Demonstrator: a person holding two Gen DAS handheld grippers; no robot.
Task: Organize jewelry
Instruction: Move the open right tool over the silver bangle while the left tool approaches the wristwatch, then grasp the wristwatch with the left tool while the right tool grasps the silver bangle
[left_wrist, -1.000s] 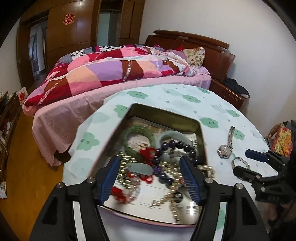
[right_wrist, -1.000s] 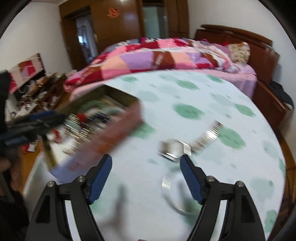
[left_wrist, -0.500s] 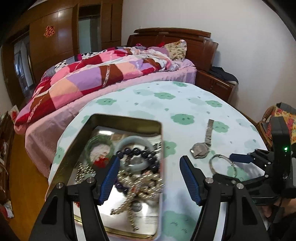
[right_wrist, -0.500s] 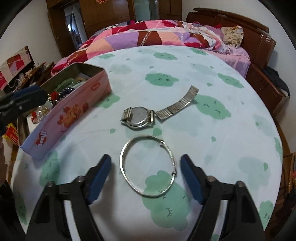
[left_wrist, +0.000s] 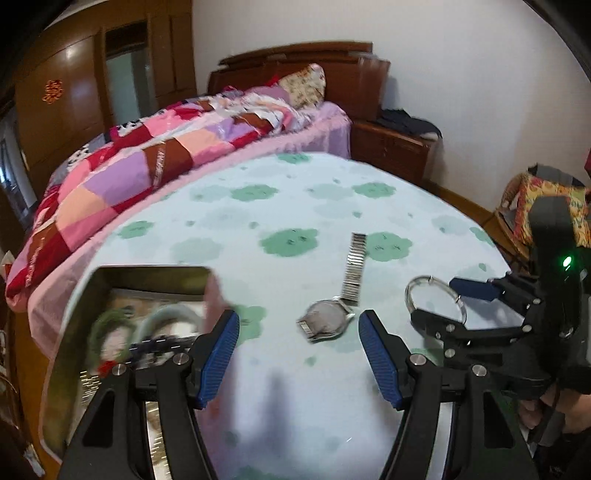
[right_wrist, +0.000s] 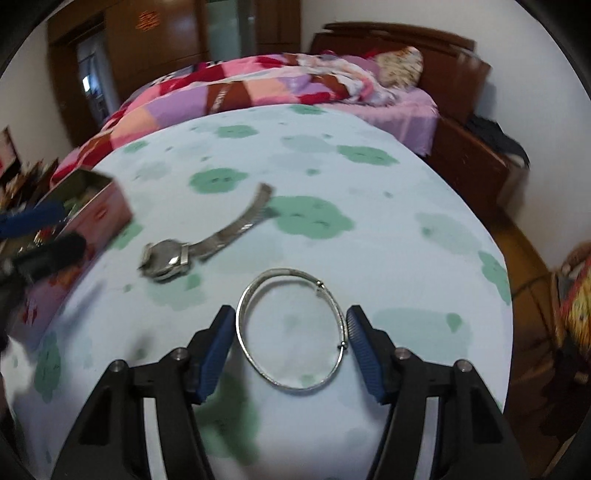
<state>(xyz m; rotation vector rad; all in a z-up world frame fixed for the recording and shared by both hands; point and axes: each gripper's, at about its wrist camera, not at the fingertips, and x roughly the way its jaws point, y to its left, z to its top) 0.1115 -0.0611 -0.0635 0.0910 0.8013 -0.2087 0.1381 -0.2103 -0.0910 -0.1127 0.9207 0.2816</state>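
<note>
Your silver bangle (right_wrist: 291, 330) lies flat, near the face-down watch (right_wrist: 168, 257) with its strap stretched out; the open tin (left_wrist: 147, 280) holds what look like beads and bangles.

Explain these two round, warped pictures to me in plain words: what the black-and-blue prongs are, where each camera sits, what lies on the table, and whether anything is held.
There is no robot here. A person holds a hand-operated gripper in each hand, and a wide-angle camera on each looks forward along its two blue-padded fingers, hence the bent view.

In the left-hand view, the left gripper is open and holds nothing. To its left stands an open tin of beads and bangles, blurred by motion. Ahead lies a wristwatch, and the right gripper shows at the right.

In the right-hand view, the right gripper is open, its fingers either side of a silver bangle that lies flat on the tablecloth. I cannot tell whether they touch it. Nothing is lifted.
</note>
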